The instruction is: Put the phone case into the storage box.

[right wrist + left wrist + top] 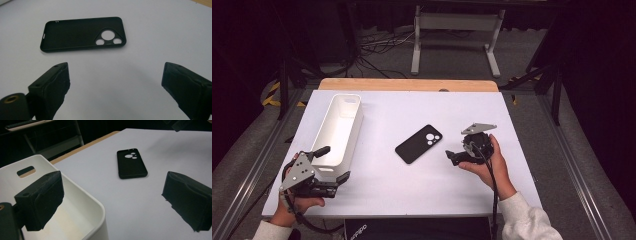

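Spreading across most of the high view, a white table (412, 190) with a bare wooden strip (408, 84) along its far edge carries everything in play, with grey carpet and metal rails around it and a pale frame stand (456, 30) on the floor beyond. On the table's left side lies a long white bin (339, 127), open at the top, with a slot handle cut into its far end wall; its near end sits just at the left gripper (331, 170), and it appears to hold nothing. In the left gripper view that gripper's jaws stand wide apart, one hanging over the bin's (82, 195) inside, the other over bare table outside its rim, so the rim's corner falls between them without being touched by either.

Near the middle of the table, well apart from the bin, a black phone case (419, 143) lies flat with its hollow side up and its round camera cutouts toward the far right corner. The right gripper (451, 155), held in the person's right hand (489, 167), hovers just to the right of the case and points at it. In the right gripper view its black jaws are spread wide over bare table, gripping nothing, with the case (75, 33) lying crosswise just beyond them, untouched.
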`<state>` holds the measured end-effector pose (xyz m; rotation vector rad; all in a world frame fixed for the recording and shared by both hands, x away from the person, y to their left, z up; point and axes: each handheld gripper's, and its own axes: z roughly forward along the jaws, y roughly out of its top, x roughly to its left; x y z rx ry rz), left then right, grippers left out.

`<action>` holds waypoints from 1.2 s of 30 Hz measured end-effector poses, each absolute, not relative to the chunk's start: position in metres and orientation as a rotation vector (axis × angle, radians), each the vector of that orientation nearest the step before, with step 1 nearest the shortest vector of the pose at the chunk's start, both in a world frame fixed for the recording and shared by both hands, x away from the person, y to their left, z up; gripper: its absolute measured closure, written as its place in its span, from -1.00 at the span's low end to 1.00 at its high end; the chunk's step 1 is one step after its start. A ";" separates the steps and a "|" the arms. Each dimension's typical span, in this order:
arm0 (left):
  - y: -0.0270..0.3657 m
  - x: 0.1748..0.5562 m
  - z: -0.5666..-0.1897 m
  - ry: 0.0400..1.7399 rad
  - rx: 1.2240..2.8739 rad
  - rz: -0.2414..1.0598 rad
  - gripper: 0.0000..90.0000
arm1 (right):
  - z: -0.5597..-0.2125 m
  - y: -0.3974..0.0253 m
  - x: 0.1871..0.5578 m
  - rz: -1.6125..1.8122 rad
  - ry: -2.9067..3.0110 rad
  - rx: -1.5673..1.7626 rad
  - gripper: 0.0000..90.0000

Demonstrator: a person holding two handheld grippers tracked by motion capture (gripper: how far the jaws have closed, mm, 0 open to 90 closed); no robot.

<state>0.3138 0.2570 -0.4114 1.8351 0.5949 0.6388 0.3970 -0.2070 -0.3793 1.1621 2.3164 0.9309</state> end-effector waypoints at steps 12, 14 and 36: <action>0.255 0.315 -0.413 0.586 1.852 0.639 -0.91 | -0.381 -0.191 0.447 0.829 2.365 1.330 -0.72; 0.255 0.315 -0.413 0.586 1.861 0.634 -0.90 | -0.383 -0.189 0.454 0.831 2.385 1.358 -0.69; 0.254 0.314 -0.414 0.564 1.877 0.639 -0.90 | -0.419 -0.164 0.508 0.704 2.445 1.595 -0.38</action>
